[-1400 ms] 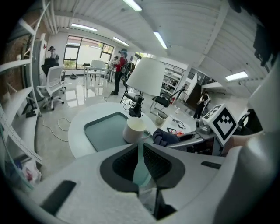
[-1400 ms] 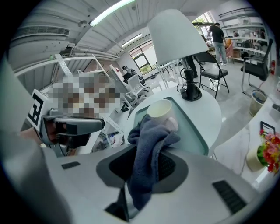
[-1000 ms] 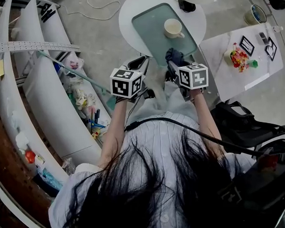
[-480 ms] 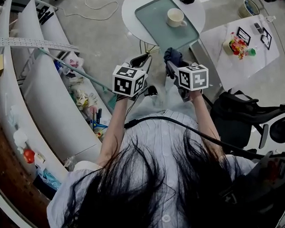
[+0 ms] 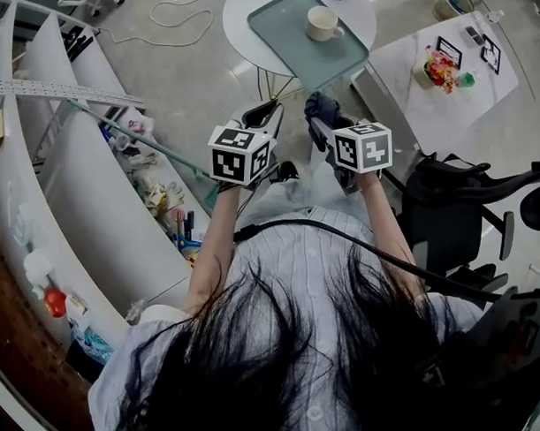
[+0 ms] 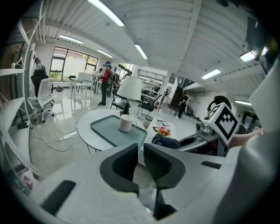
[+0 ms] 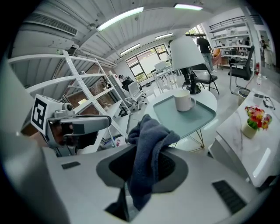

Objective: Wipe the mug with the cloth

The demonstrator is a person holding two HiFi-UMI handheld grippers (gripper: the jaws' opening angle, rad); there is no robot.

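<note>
A cream mug (image 5: 322, 23) (image 6: 127, 123) (image 7: 183, 100) stands upright on a grey-green tray (image 5: 285, 34) (image 6: 109, 133) (image 7: 197, 117) on a round white table (image 5: 246, 6). My right gripper (image 5: 319, 115) (image 7: 146, 164) is shut on a dark blue cloth (image 7: 146, 162) (image 5: 322, 106) (image 6: 165, 141), which bunches above the jaws. My left gripper (image 5: 265, 117) (image 6: 139, 159) is beside it, its jaws nearly closed on nothing. Both grippers are held in the air well short of the table, apart from the mug.
White curved shelving (image 5: 68, 185) with small items runs along the left. A marble-topped table (image 5: 452, 75) with a small flower pot (image 5: 439, 70) (image 7: 253, 120) stands right of the round table. A black office chair (image 5: 465, 208) is at the right. A lamp (image 7: 188, 54) stands behind the tray.
The round table with tray and mug has slid toward the top of the head view, so it looks farther off. Both grippers keep their places and states, the cloth still held.
</note>
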